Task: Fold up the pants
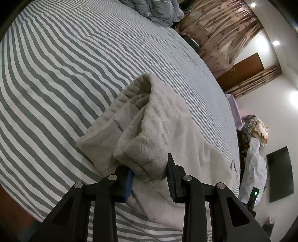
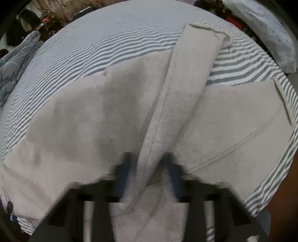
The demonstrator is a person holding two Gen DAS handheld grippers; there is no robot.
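Observation:
Light beige pants [image 1: 149,128] lie on a grey-and-white striped bed [image 1: 65,65]. My left gripper [image 1: 150,175] is shut on a bunched fold of the pants near the waistband, lifted off the bed. In the right wrist view the pants [image 2: 93,121] spread wide over the striped bed [image 2: 121,41], with one leg [image 2: 195,52] running to the far edge. My right gripper [image 2: 149,167] is shut on a raised ridge of the pants along a seam. This view is blurred.
A rumpled grey duvet [image 1: 158,9] lies at the head of the bed and shows in the right wrist view [image 2: 16,61]. A padded headboard [image 1: 219,33], a wooden door [image 1: 244,68], a wall TV [image 1: 279,175] and piled clothes [image 1: 255,130] stand beyond the bed's edge.

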